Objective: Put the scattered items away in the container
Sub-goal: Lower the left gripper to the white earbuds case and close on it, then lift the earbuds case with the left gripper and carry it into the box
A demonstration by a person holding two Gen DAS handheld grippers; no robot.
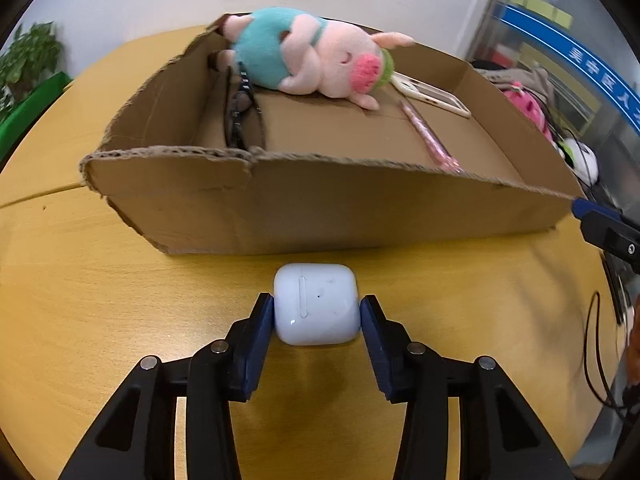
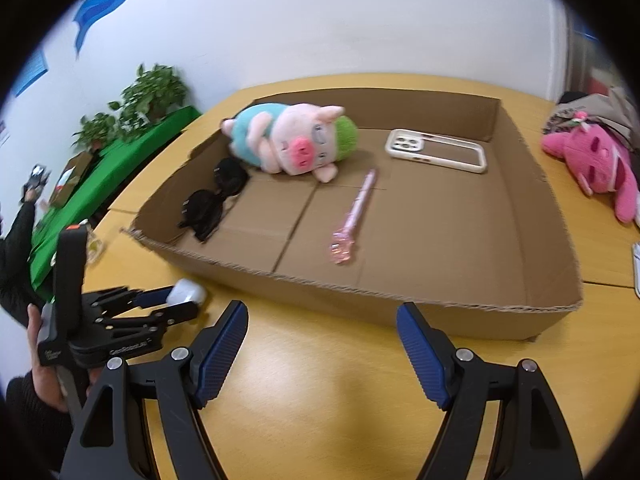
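A white earbud case (image 1: 316,309) sits between the blue pads of my left gripper (image 1: 317,312), which is shut on it just in front of the cardboard box (image 1: 320,212). The right wrist view shows that gripper (image 2: 176,304) with the case (image 2: 186,292) at the box's front left corner. The box (image 2: 440,304) holds a pink plush pig (image 2: 292,140), black sunglasses (image 2: 214,200), a pink pen (image 2: 356,212) and a phone case (image 2: 438,150). My right gripper (image 2: 320,328) is open and empty above the table, in front of the box.
The yellow wooden table (image 2: 320,380) carries the box. A pink plush toy (image 2: 592,160) lies right of the box with other clutter. Green plants (image 2: 148,96) stand on a green surface at the far left. Cables (image 1: 600,340) run along the table's right edge.
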